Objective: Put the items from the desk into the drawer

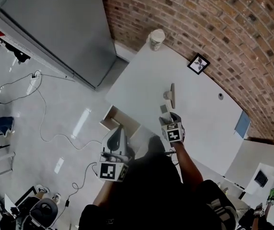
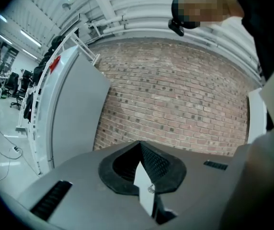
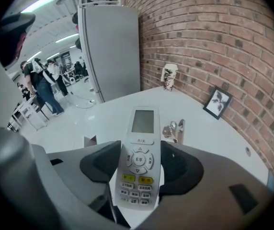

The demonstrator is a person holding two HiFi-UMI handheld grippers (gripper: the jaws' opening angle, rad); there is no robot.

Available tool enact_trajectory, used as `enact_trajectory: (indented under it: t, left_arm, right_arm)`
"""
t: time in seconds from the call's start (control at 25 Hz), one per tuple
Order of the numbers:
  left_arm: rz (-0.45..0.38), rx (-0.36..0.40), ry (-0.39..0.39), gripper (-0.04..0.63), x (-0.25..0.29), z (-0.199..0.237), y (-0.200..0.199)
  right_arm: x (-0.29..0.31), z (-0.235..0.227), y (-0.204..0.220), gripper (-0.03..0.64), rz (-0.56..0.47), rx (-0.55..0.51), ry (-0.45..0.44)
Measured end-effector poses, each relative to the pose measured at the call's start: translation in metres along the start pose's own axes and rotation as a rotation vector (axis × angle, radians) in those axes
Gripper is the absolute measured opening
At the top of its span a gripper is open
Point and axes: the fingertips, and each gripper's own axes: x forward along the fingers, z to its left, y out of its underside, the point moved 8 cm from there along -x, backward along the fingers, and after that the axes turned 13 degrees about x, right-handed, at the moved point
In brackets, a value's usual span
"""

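Note:
My right gripper [image 3: 138, 169] is shut on a white air-conditioner remote [image 3: 139, 150], which sticks out forward past the jaws with its screen and buttons facing the camera. In the head view this gripper [image 1: 170, 121] hovers over the near part of the white desk [image 1: 199, 109]. Just beyond it on the desk lies a small metal item with a flat bar [image 1: 170, 96] [image 3: 175, 129]. The open drawer [image 1: 119, 120] juts out below the desk's left edge. My left gripper [image 1: 119, 134] hangs beside the drawer with its jaws shut, and I see nothing held in it [image 2: 144, 176].
A paper cup [image 1: 156, 39] [image 3: 169, 76] stands at the desk's far corner. A small framed picture [image 1: 199, 63] [image 3: 218, 103] leans by the brick wall. A grey cabinet [image 1: 60, 28] stands left. Cables cross the floor [image 1: 46, 128]. People stand far off [image 3: 43, 83].

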Motion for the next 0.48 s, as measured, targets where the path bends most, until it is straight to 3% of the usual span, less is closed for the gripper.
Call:
enact_trajectory:
  t: [0.48]
  left_arm:
    - [0.019,-0.029,-0.107,-0.006,-0.062,0.077,0.02]
  right_arm:
    - [0.025,0.124,-0.001,0.255,0.012,-0.134,-0.133]
